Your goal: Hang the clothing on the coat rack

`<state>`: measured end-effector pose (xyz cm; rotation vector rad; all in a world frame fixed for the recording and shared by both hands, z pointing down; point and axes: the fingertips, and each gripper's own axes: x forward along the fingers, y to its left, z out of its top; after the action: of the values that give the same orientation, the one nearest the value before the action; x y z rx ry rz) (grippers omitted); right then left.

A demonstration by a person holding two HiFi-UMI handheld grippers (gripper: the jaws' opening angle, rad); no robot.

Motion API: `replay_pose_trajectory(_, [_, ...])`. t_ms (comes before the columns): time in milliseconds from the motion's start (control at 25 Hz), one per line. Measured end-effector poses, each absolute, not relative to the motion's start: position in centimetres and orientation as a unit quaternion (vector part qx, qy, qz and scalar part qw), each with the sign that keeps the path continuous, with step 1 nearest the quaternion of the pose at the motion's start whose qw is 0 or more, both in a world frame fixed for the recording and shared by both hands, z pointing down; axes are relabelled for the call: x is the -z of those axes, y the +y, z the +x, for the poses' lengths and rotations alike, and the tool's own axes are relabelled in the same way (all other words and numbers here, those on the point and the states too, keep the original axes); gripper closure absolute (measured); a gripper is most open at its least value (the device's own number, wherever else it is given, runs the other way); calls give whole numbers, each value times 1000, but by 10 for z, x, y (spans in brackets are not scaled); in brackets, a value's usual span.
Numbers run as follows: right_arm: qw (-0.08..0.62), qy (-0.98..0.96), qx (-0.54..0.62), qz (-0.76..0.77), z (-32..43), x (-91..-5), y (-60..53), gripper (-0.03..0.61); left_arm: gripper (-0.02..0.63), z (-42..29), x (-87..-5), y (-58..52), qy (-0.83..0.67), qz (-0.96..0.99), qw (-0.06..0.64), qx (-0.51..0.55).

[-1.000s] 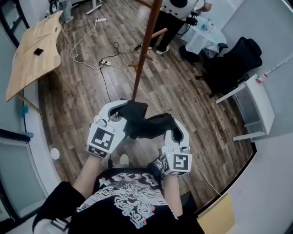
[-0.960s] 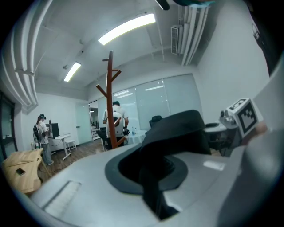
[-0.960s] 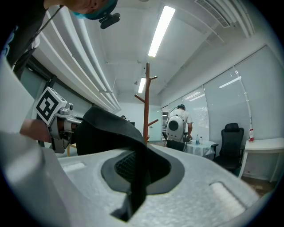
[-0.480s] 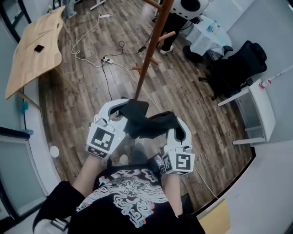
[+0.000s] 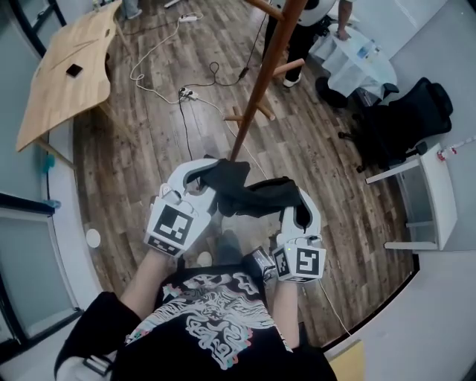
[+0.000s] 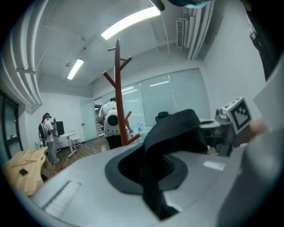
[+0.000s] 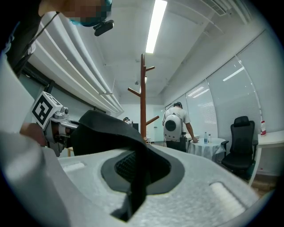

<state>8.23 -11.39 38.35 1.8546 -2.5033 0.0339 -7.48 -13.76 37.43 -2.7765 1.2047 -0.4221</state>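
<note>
A black garment [image 5: 249, 195] is stretched between my two grippers at chest height. My left gripper [image 5: 207, 173] is shut on its left end and my right gripper [image 5: 294, 199] is shut on its right end. In the left gripper view the black garment [image 6: 175, 133] bulges up from between the jaws. The right gripper view shows the same garment [image 7: 106, 128] pinched there too. The brown wooden coat rack [image 5: 264, 78] stands just ahead of the garment, its pole rising out of view. Its upper pegs show in the left gripper view [image 6: 118, 80] and the right gripper view [image 7: 143, 91].
A wooden table [image 5: 67, 71] stands at the far left, and cables with a power strip [image 5: 186, 93] lie on the wood floor. A person [image 5: 312, 11] stands behind the rack by a white-clothed round table [image 5: 355, 65]. A black office chair [image 5: 401, 119] and white desk [image 5: 439, 186] stand on the right.
Both grippers, still holding the garment, have shifted a little right and toward the rack, and the pole's foot now lies closer to them. The grips have not changed.
</note>
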Motion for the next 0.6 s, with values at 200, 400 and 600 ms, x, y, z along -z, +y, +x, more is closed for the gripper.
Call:
replay_pose_trajectory(200, [9, -813, -17, 582, 87, -384, -141, 565, 607, -72, -377, -160, 406, -902, 32, 141])
replay_pose_trajectory(400, [8, -818, -18, 575, 94, -383, -169, 565, 607, -66, -379, -184, 413, -899, 27, 144])
replay_pose_trajectory(600, [9, -823, -27, 567, 100, -386, -194, 565, 606, -61, -384, -207, 424, -894, 14, 147])
